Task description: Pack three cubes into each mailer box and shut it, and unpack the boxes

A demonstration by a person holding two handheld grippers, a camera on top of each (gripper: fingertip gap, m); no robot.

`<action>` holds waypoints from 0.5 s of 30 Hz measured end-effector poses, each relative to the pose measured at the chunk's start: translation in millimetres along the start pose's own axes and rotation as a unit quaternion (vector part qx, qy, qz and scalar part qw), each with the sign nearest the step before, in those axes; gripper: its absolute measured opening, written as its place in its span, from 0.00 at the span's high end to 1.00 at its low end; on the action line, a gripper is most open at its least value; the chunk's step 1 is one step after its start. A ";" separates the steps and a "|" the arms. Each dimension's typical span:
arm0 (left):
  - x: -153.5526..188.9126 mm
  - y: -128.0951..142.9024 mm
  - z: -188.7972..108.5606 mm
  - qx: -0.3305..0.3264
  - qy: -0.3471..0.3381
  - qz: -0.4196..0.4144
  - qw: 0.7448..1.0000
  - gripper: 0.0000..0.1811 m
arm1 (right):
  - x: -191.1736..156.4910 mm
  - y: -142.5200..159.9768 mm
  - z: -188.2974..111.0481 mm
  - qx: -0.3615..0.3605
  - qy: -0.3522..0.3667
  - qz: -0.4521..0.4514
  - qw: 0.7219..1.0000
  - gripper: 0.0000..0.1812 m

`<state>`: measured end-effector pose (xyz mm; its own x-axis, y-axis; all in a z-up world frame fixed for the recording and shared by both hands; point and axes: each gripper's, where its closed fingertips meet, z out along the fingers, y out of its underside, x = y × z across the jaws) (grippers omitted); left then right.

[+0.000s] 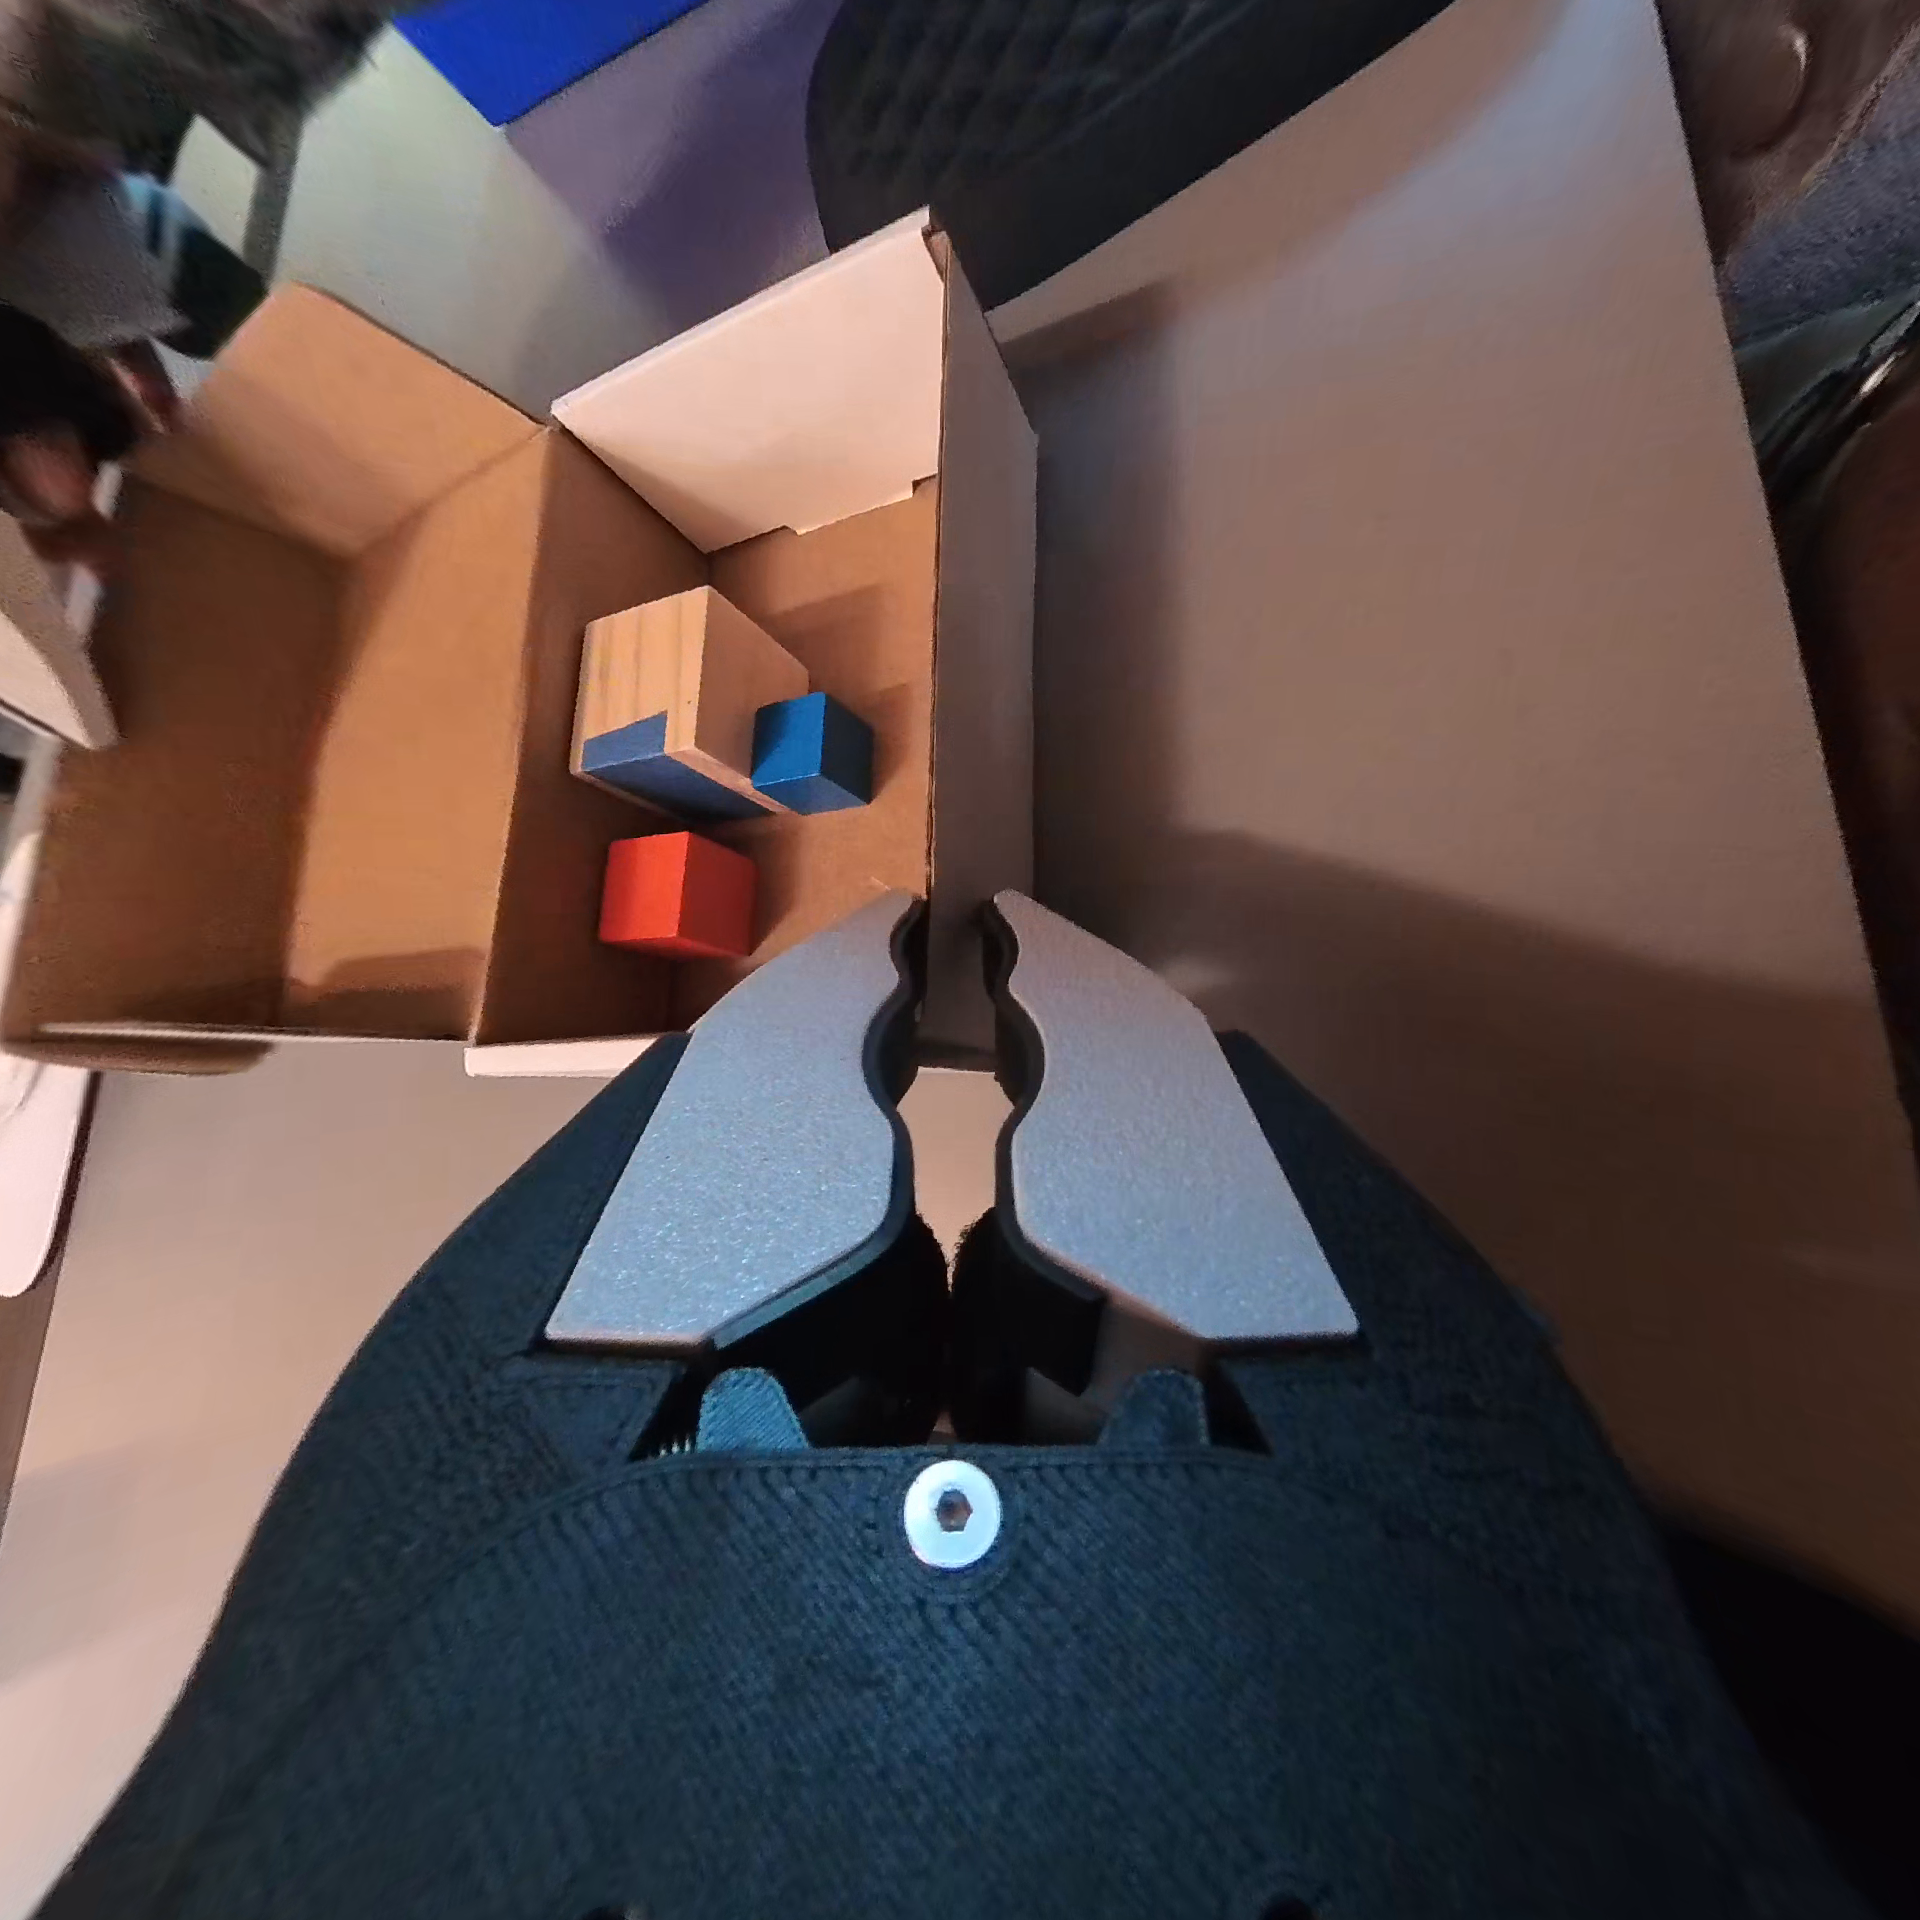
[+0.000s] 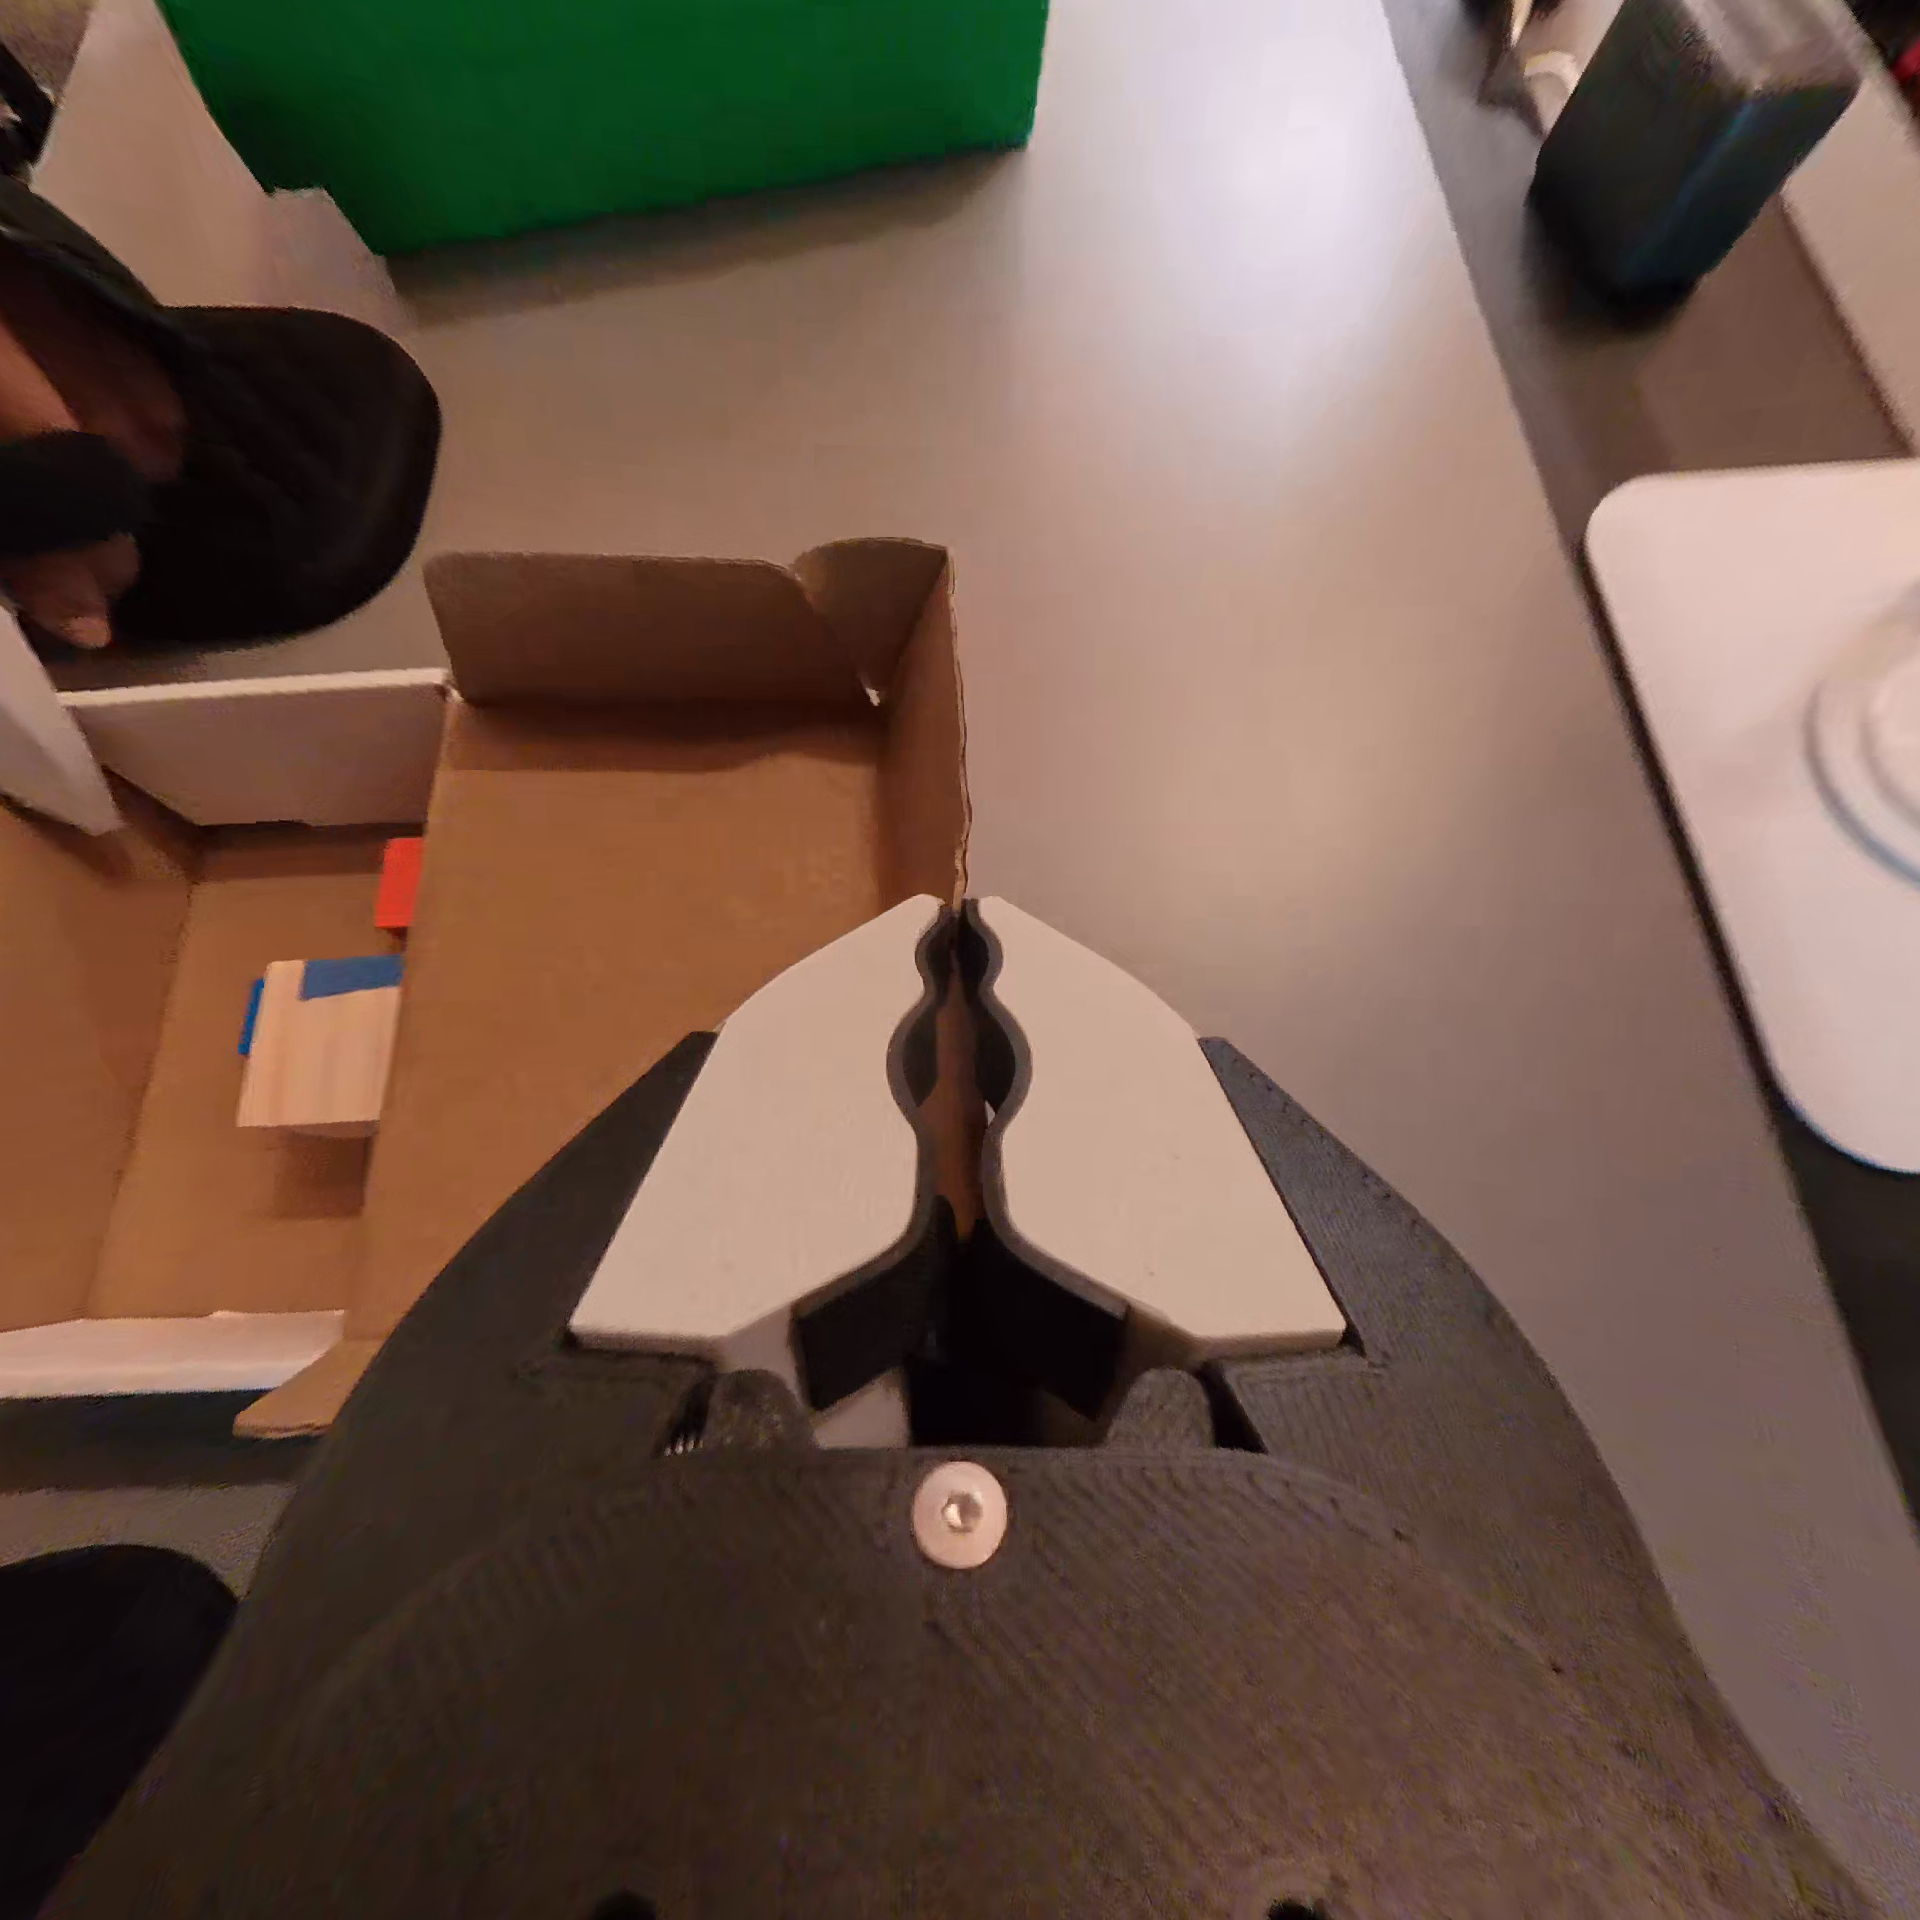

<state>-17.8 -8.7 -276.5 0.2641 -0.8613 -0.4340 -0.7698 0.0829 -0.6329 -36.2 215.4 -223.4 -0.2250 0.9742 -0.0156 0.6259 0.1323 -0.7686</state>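
Inside the open brown cardboard mailer box point(image 1: 727, 935) on the grey counter point(image 2: 1247, 623) sit your three cubes; both the left claw point(image 1: 951, 920) and the right claw point(image 2: 961, 909) pinch its flaps, so closing remains.

Three cubes point(image 1: 686, 769) are held in the open cardboard mailer box point(image 1: 416, 727), which is set on the surface point(image 2: 1247, 623)
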 end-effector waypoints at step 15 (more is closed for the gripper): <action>2.0 -2.4 4.0 0.027 0.021 -0.034 0.999 0.94 | 3.8 36.9 30.2 -0.008 -0.002 0.030 1.000 0.98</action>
<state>-13.1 -8.6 -278.4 0.2895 -0.8856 -0.3631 -0.7185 0.0495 -0.6937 -36.4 218.5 -271.2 -0.1904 0.9797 -0.0634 0.6500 0.0774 -0.7560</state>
